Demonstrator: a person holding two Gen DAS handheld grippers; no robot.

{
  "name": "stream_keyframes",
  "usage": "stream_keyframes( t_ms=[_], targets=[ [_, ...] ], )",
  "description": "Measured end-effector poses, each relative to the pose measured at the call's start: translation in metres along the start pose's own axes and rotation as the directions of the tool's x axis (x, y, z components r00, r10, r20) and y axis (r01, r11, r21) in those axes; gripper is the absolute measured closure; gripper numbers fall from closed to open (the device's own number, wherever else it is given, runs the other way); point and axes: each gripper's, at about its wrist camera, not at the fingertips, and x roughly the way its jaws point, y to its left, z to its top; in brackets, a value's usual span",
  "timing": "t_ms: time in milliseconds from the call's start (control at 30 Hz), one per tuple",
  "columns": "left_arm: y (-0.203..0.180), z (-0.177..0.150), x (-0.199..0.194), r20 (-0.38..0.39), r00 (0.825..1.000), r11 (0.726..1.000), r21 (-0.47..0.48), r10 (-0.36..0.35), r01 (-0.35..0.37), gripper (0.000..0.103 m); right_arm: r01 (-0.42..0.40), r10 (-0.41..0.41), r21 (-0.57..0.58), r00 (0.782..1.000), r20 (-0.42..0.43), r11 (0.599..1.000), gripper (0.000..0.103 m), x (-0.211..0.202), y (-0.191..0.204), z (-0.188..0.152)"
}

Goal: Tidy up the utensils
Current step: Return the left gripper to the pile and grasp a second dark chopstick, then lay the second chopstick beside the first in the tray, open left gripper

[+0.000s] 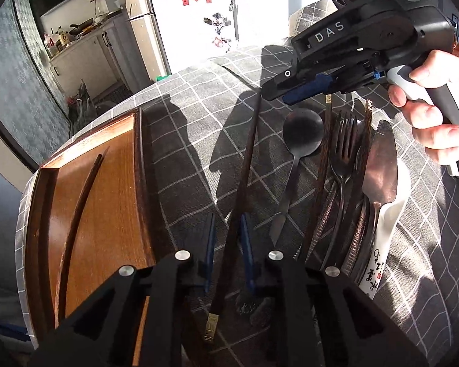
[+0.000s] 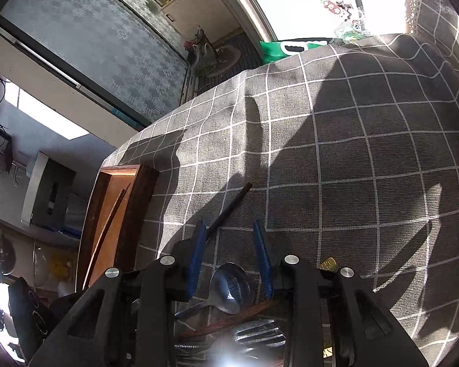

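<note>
A dark wooden chopstick (image 1: 243, 180) lies on the checked tablecloth and runs between the fingers of my left gripper (image 1: 228, 238), whose jaws stand apart around it without touching. Its tip shows in the right wrist view (image 2: 232, 206). Another chopstick (image 1: 76, 223) lies in the wooden tray (image 1: 113, 202) at the left. My right gripper (image 2: 231, 249) is open and empty, hovering above a pile with a black spoon (image 1: 301, 140), a fork (image 1: 345, 153), more chopsticks (image 1: 322, 165) and a large metal spoon (image 1: 381, 171).
A white ceramic spoon (image 1: 382, 238) with printed characters lies at the right of the pile. The tray also shows in the right wrist view (image 2: 107, 214) by the table's left edge. The table edge drops off behind toward a kitchen floor.
</note>
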Motion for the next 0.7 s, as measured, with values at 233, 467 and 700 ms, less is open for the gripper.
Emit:
stream_keyframes(
  t_ms=[233,467,700],
  targets=[
    [-0.004,-0.004,-0.009,0.044,0.998,0.999,-0.033,-0.039,0.040,0.096,-0.082,0.082,0.062,0.997,-0.005,0.995,0.068,0.003,-0.001,-0.006],
    [-0.009,-0.004,-0.037,0.122,0.990,0.996,-0.052,-0.065,0.072,0.096,-0.215,0.213,0.123,0.976,0.036,0.969,0.066,0.003,0.009,-0.010],
    [-0.009,-0.016,-0.049,0.145,0.988,0.997,-0.054,-0.049,0.057,0.096,-0.201,0.196,0.073,0.978,0.069,0.977,0.093,-0.006,0.035,-0.012]
  ],
)
